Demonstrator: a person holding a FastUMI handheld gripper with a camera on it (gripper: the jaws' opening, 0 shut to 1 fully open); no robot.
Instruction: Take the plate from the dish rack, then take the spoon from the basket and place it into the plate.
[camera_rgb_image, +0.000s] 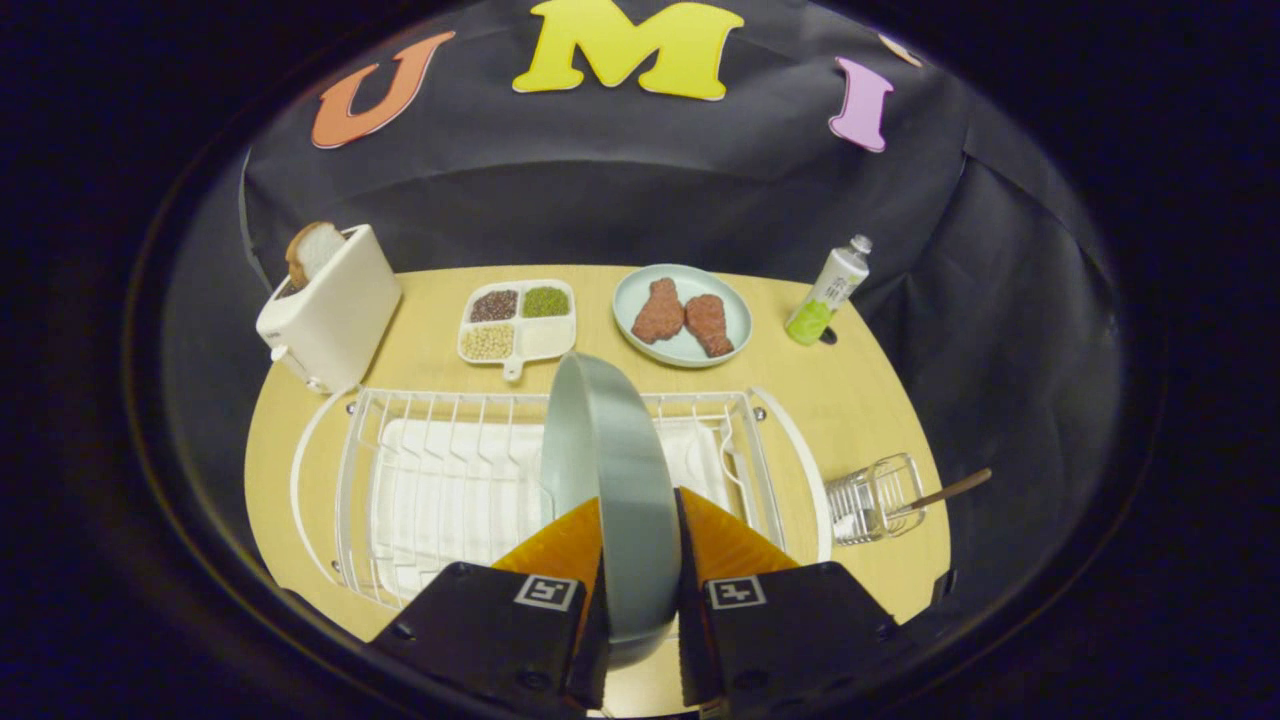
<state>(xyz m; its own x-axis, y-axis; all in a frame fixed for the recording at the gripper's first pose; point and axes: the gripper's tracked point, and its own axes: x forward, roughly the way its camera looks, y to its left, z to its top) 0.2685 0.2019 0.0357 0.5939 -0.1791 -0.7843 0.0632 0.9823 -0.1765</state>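
A pale grey-green plate (610, 470) stands on edge between my fingers, and my gripper (640, 545) is shut on its rim. The plate is held upright over the white wire dish rack (400, 470), whether lifted free or still resting in it I cannot tell. To the right of the rack stands a small wire basket (875, 497) with a wooden-handled spoon (950, 490) leaning out of it to the right.
Beyond the rack on the wooden table (860, 390) are a white toaster (335, 310) with bread, a divided tray of beans (518, 320), a plate with two meat pieces (683, 315) and a green-and-white bottle (828, 292).
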